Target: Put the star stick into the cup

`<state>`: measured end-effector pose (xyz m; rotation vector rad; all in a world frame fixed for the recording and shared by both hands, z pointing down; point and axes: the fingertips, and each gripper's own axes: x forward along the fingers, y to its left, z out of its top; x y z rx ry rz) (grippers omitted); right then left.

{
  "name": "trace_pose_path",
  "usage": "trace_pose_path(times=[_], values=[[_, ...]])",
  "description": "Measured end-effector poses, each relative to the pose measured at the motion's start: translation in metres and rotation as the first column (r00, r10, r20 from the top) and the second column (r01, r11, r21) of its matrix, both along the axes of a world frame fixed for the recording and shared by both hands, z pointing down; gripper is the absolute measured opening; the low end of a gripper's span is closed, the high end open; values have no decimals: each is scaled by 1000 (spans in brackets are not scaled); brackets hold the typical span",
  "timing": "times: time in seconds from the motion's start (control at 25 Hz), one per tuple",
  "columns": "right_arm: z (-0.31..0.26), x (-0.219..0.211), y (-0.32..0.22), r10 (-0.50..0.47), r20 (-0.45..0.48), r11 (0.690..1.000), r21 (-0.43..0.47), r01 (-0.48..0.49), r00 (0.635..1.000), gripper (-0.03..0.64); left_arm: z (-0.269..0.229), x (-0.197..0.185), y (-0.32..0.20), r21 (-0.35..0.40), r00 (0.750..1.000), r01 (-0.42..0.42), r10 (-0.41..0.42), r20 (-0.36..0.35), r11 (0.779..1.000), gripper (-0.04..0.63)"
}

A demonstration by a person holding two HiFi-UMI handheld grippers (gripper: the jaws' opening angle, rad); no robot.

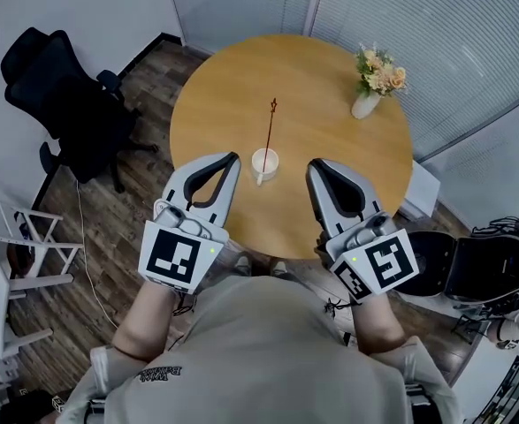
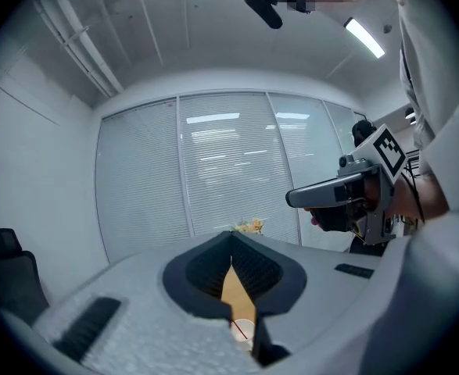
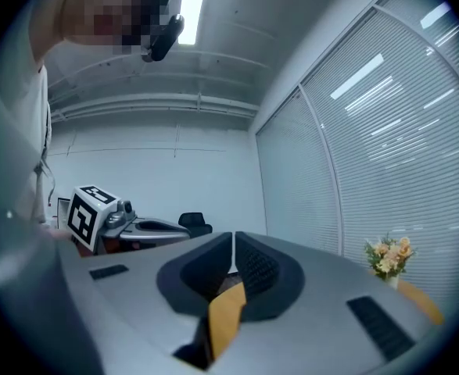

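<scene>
The star stick (image 1: 269, 140) stands upright in the white cup (image 1: 264, 162) near the middle of the round wooden table (image 1: 330, 78). In the head view, your left gripper (image 1: 233, 157) and right gripper (image 1: 313, 164) hover at the table's near edge, on either side of the cup and apart from it. A flower vase (image 1: 371, 82) sits at the far right.

In the left gripper view, your jaws meet at the tips with nothing between them. The cup (image 2: 247, 337) and stick show below them.

In the right gripper view, your jaws are closed to a thin slit and hold nothing. Only tabletop shows beneath.
</scene>
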<state>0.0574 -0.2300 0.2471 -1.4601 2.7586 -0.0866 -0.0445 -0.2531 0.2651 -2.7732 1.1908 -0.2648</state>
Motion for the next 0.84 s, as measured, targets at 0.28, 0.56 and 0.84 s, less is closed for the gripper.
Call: trace_pose_path(times=[0.28,0.56,0.84], values=[[-4,7,-5,6,-5,1000,12,-6,1000,35,-2,11,-4,8,1000,-9,9,6,1000,21],[-1,23,-22,-5,0,1000,18,5,1000,35,5,24,-20,4,1000,6,-6,12,1000,21],[-2,22,-22,-21,3,999,29,21,1000,35,10,22,-20,10,999,12,-12,36,1000,21]])
